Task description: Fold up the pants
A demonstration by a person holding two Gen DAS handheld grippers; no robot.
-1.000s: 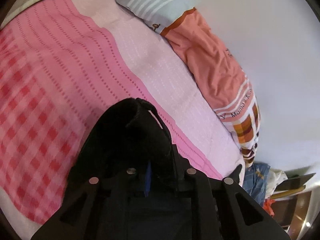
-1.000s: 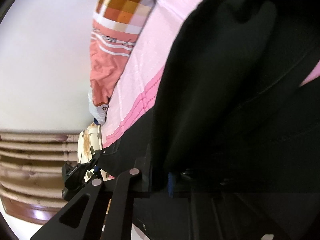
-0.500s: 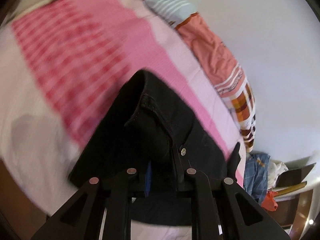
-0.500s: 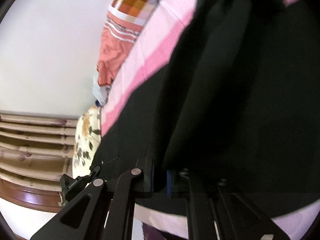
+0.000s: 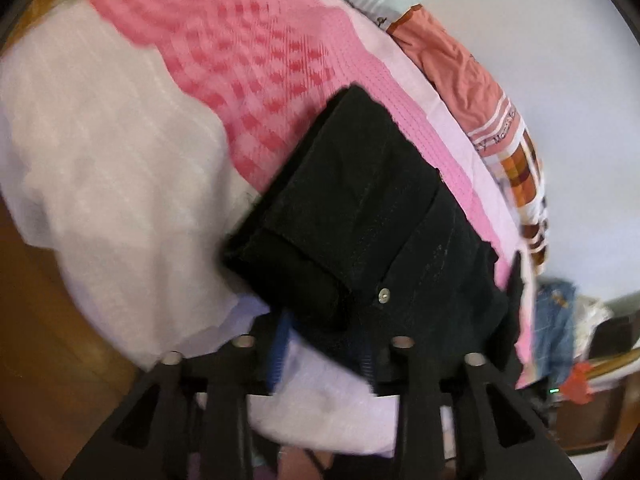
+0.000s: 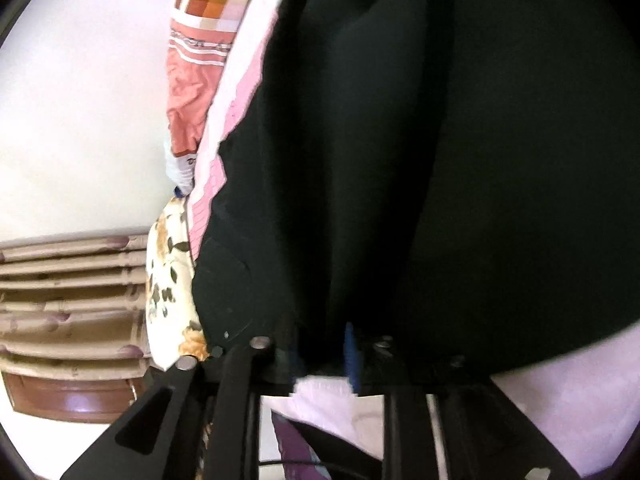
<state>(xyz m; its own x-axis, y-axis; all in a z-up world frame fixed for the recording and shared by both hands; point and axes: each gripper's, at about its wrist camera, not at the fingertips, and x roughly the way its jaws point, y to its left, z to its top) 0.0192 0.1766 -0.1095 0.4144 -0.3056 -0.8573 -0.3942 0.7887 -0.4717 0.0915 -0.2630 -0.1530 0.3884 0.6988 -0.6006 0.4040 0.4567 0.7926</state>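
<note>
1. Pants [image 5: 372, 216] lie folded on the pink sheet [image 5: 256, 52], near its front edge.
2. Left gripper [image 5: 324, 340]: jaws opening, cloth edge between them.
3. Right gripper [image 6: 322, 346]: jaws opening, cloth between.
4. Let both jaws spread fully before you withdraw, so the fold stays flat.

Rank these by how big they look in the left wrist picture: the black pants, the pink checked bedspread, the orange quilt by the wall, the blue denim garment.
1. Pink checked bedspread
2. Black pants, though they lie nearest the camera, which inflates them
3. Orange quilt
4. Blue denim garment, smallest
</note>
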